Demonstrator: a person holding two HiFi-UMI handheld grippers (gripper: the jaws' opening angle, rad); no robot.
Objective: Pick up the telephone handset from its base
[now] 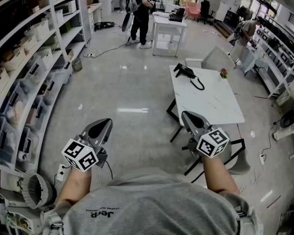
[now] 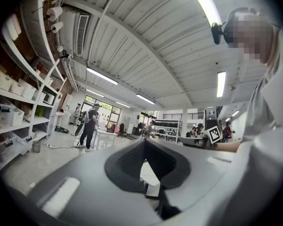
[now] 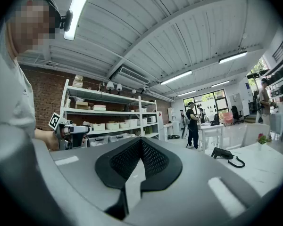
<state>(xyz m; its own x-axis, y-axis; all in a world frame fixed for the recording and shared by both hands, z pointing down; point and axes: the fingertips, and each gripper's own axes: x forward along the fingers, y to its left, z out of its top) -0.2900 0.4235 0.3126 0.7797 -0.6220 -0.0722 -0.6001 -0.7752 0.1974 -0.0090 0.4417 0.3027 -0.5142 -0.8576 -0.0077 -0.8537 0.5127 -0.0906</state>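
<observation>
1. Head view, far left of the white table point(image 1: 208, 104): shelving point(image 1: 34, 58) w/ bins. It's no part of the job.
2. L gripper point(image 1: 104, 124): well left of the table, over bare floor, pointing level. Left gripper view shows its jaws clenched tip to tip w/ nothing between them.
3. R gripper point(image 1: 187, 115): just off the table's near left corner, also level. Right gripper view shows its jaws pressed together, empty.
4. Telephone point(image 1: 184, 71): sits at the table's far left corner. Its handset point(image 1: 183, 70) looks seated on the base, but it's too small to be sure. The curly cord point(image 1: 200, 85) trails toward the table's middle. Both grippers are well apart from it, so I'd judge the reach hasn't begun.
5. How to do it well (my judgement):
   - Step up to the table first.
   - R gripper is nearer, so it's prob. the one to use.
   - Open the jaws wide before arriving.
   - Come in level across the handset's middle, not its ends.
   - Close firmly, then lift straight up to clear the base.
   - Watch the cord so it doesn't drag the base along.
   - L gripper could steady the base if it slides.
6. Chair point(image 1: 235, 155): at the table's near right corner. Keep clear of it on approach.
</observation>
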